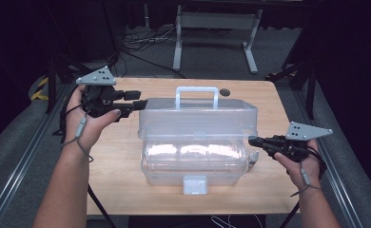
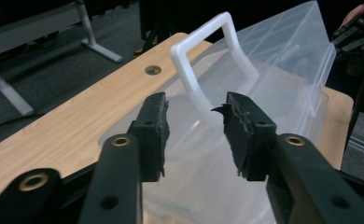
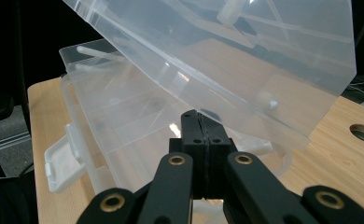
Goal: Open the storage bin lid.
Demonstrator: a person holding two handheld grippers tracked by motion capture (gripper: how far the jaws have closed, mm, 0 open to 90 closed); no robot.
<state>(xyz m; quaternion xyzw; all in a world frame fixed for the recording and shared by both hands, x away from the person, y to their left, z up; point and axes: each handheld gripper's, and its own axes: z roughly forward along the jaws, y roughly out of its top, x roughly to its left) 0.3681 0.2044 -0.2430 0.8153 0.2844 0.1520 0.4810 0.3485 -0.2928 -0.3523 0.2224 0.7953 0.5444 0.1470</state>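
At the middle of the light wooden table [image 1: 117,161] stands a clear plastic storage box [image 1: 193,164], its hinged transparent lid [image 1: 198,118] raised. The left gripper [image 1: 141,103], held level, points at the lid's left end, jaws apart around nothing. The right gripper [image 1: 251,140], jaws closed and empty, has its tip under the lid's right edge.

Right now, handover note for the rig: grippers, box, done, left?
Left gripper: jaws apart with nothing between them, at the left end of the raised lid, the white handle just ahead of them.
Right gripper: jaws shut, tips at the lid's right edge; whether they pinch it I cannot tell.
Clear plastic box: mid-table, lid raised part-way, front latch undone and hanging.
Done: latch undone, lid lifted off the base.
Left, by my guess: swing the lid fully open or set it back down; steady it before either hand lets go.
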